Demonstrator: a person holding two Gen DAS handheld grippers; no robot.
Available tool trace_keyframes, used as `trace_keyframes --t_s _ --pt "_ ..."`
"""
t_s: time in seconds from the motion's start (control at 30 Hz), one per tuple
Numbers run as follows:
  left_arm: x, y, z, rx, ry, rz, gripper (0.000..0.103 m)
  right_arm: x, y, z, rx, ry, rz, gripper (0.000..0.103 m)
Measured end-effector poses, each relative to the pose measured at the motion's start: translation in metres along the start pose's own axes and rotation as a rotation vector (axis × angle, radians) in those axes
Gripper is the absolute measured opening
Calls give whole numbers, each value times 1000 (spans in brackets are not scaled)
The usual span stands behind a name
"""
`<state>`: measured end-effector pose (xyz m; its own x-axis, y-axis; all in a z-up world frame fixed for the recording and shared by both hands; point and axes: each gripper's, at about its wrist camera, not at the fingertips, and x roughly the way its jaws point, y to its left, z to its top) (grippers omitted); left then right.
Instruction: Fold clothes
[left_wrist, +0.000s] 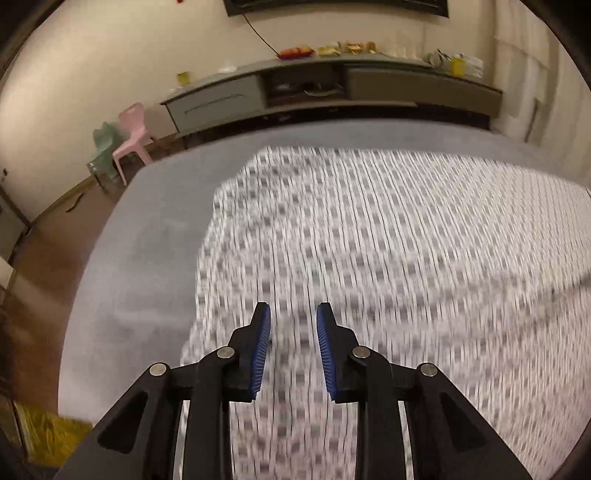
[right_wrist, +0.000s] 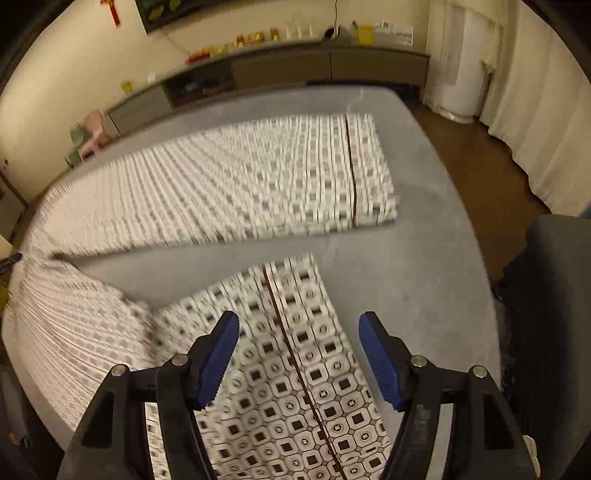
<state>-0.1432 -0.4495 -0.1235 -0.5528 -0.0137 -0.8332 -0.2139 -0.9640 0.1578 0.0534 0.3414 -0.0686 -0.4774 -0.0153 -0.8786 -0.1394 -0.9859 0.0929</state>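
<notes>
Left wrist view: left claw (left_wrist: 293, 314), black arms, blue ribbed pads (left_wrist: 260, 354). Fingers parted by a narrow gap, nothing between them. Pose: angled forward and down over the patterned garment (left_wrist: 369, 240); whether the tips touch the cloth cannot be told, the fabric being blurred.

Garment: white cloth with small dark squares and thin dark lines, spread on the grey surface (left_wrist: 147, 240). Fills the centre and right of this view; its left edge lies just left of the claw.

Right wrist view: right claw (right_wrist: 299, 325), same build. Fingers spread wide, holding nothing. Pose: tilted down above one leg-like panel of the garment (right_wrist: 295, 369), a dark seam running up between the fingers. A second panel lies farther off, across a strip of bare surface (right_wrist: 424, 258); the two join at the left.

Background: low cabinet (left_wrist: 332, 85) against the wall, pink chair (left_wrist: 133, 133) and green chair (left_wrist: 103, 144) at left, curtain (right_wrist: 535, 110) at right.
</notes>
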Motion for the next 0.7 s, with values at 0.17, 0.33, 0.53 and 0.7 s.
trace_keyframes --t_s 0.17,0.33,0.53,0.7 --pt "19 26 -41 -74 86 60 25 20 -12 8 -43 33 -128 55" --pt "21 40 -49 -144 67 119 35 39 -38 37 36 -26 -386 59" --pt "-2 27 -55 -146 30 81 32 19 4 25 -6 -74 -257 60" --pt "-18 13 -102 -110 59 10 32 55 24 14 -93 79 -81 60"
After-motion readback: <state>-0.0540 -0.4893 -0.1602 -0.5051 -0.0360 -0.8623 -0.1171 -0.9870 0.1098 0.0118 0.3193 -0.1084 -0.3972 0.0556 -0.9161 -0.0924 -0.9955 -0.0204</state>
